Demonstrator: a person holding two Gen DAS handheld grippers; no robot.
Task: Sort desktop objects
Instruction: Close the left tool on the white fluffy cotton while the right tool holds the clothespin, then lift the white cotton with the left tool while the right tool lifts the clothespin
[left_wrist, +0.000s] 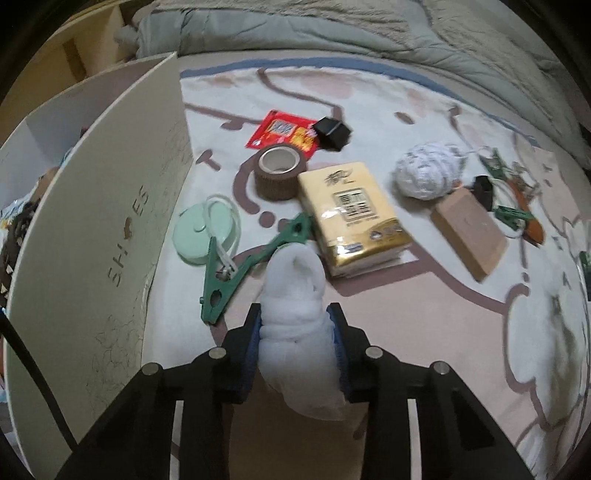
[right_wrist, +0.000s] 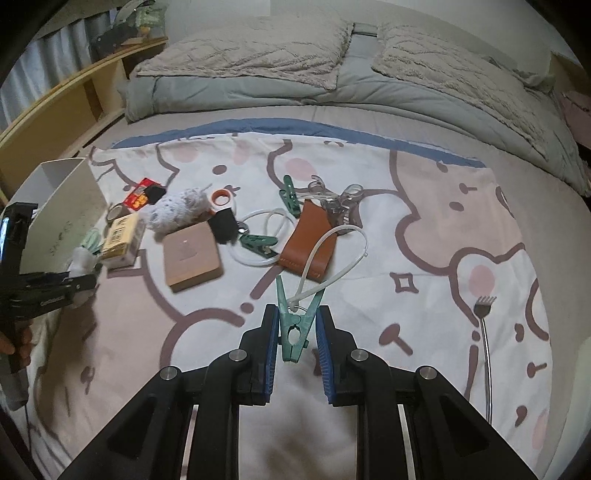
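The left gripper (left_wrist: 297, 317) is pinched on a white mesh bundle (left_wrist: 295, 295) just beside the cream box (left_wrist: 110, 221) marked "SHOES". The right gripper (right_wrist: 297, 325) is pressed together on a green clothespin (right_wrist: 295, 325) trailing a white cord (right_wrist: 332, 266). Bare patterned sheet (right_wrist: 424, 258) is seen right of the clothespin.

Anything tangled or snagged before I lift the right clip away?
Yes. The green clip in the right gripper has a white cord running from it, and that loop lies over the brown pouch.
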